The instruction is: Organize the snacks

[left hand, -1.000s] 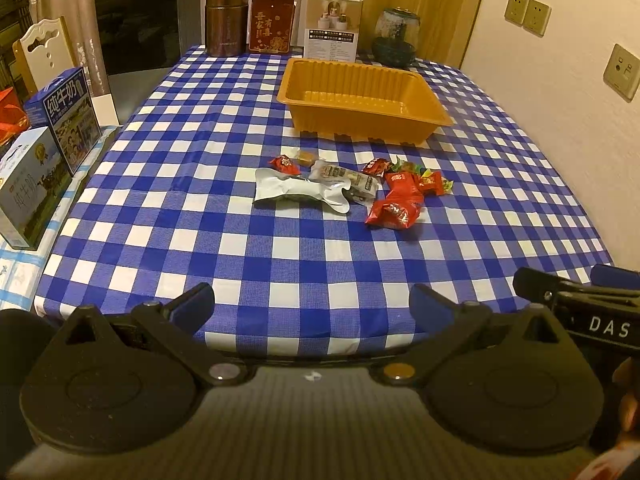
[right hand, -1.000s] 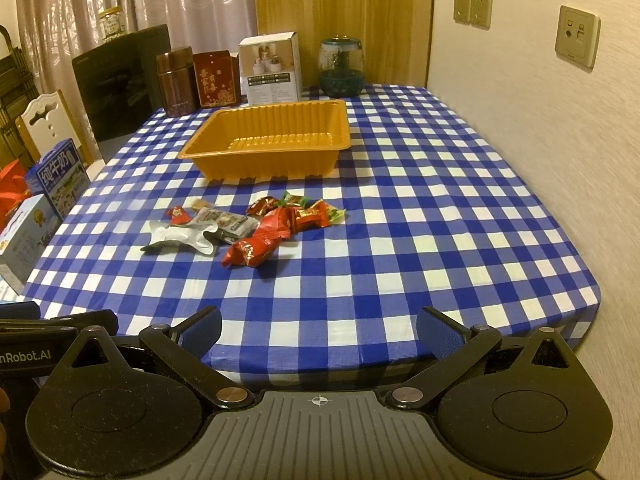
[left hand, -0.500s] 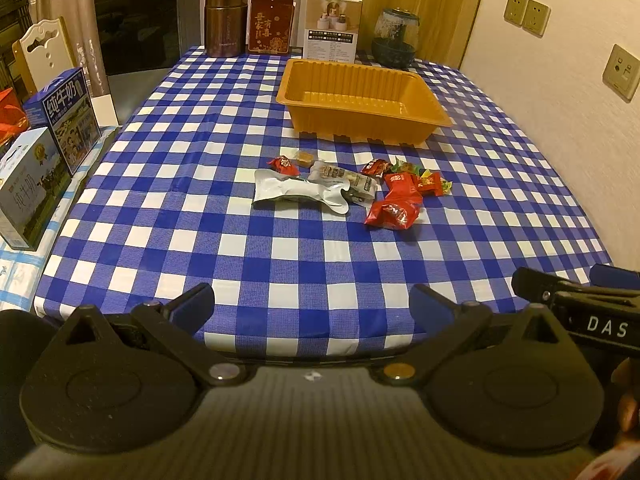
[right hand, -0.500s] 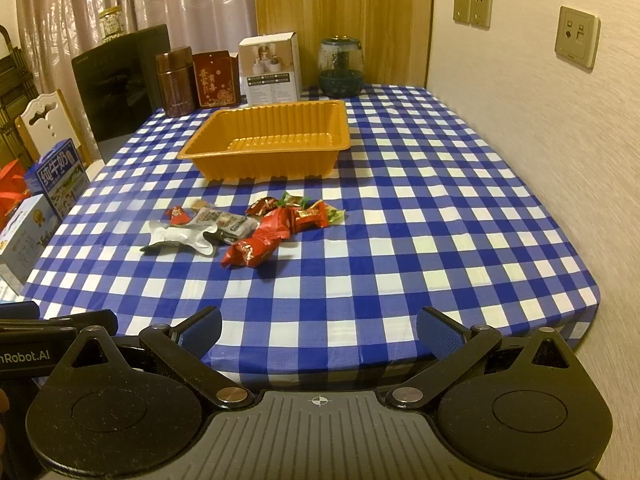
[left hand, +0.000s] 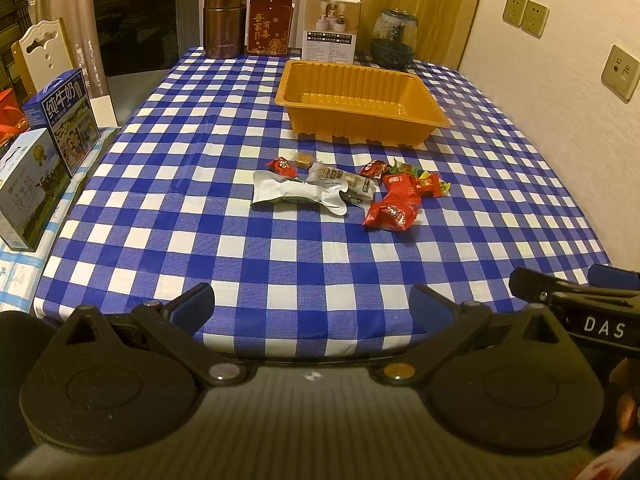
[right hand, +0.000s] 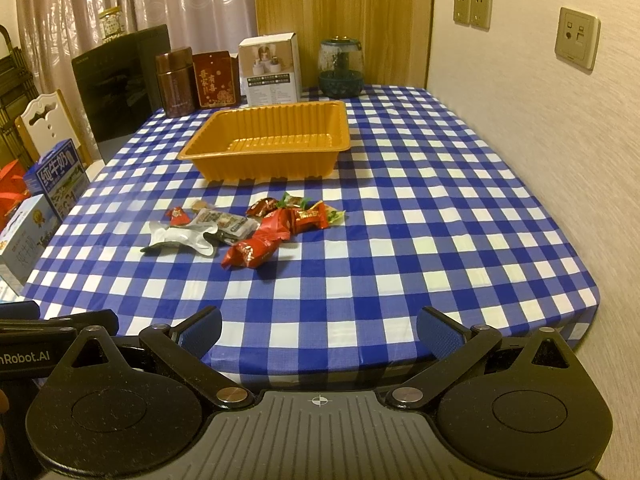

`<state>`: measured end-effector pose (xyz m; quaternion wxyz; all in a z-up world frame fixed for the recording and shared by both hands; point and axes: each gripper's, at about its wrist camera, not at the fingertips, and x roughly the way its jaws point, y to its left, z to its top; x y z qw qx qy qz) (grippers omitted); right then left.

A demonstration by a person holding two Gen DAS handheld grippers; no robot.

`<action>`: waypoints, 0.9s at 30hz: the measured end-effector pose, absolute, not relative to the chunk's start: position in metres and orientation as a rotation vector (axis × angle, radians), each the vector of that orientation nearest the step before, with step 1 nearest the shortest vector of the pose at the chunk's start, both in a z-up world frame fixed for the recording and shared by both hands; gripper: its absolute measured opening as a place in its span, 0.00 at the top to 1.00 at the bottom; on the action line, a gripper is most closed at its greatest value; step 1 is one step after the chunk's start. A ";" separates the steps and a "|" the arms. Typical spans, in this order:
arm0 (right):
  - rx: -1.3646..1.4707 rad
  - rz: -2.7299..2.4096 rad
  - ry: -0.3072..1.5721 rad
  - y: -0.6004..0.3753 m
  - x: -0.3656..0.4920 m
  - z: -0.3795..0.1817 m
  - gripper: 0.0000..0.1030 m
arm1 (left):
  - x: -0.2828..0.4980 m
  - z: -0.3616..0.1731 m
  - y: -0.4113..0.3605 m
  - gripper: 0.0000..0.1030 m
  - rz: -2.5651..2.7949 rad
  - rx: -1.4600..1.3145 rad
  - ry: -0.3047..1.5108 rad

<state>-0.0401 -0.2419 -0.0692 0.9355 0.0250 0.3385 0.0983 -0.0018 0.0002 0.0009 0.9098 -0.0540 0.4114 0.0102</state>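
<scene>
A pile of snacks lies mid-table on the blue checked cloth: a white packet [left hand: 298, 193] [right hand: 180, 239], a red packet [left hand: 394, 210] [right hand: 256, 246], a clear-wrapped bar [left hand: 346, 180] and small red candies [left hand: 282, 166] [right hand: 178, 216]. An empty orange tray [left hand: 420, 110] [right hand: 256, 168] stands just beyond them. My left gripper [left hand: 312, 306] is open and empty at the table's near edge, far short of the snacks. My right gripper [right hand: 320, 330] is open and empty at the near edge too, and shows at the right of the left wrist view [left hand: 568, 300].
A brown canister [left hand: 224, 22], a red box [left hand: 270, 26], a white box [left hand: 330, 26] and a glass jar [left hand: 394, 46] line the far edge. Milk cartons [left hand: 60, 120] stand off the table's left. A wall [right hand: 540, 140] runs along the right.
</scene>
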 end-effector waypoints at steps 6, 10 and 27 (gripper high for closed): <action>0.052 0.201 0.692 -0.241 -0.040 -0.070 0.00 | -0.002 0.001 0.000 0.00 0.021 -0.113 0.849; 0.052 0.201 0.692 -0.241 -0.040 -0.070 0.00 | -0.002 0.001 0.000 0.00 0.019 -0.113 0.848; 0.072 0.191 0.714 -0.245 -0.033 -0.073 0.00 | 0.002 -0.002 0.004 0.00 0.011 -0.137 0.857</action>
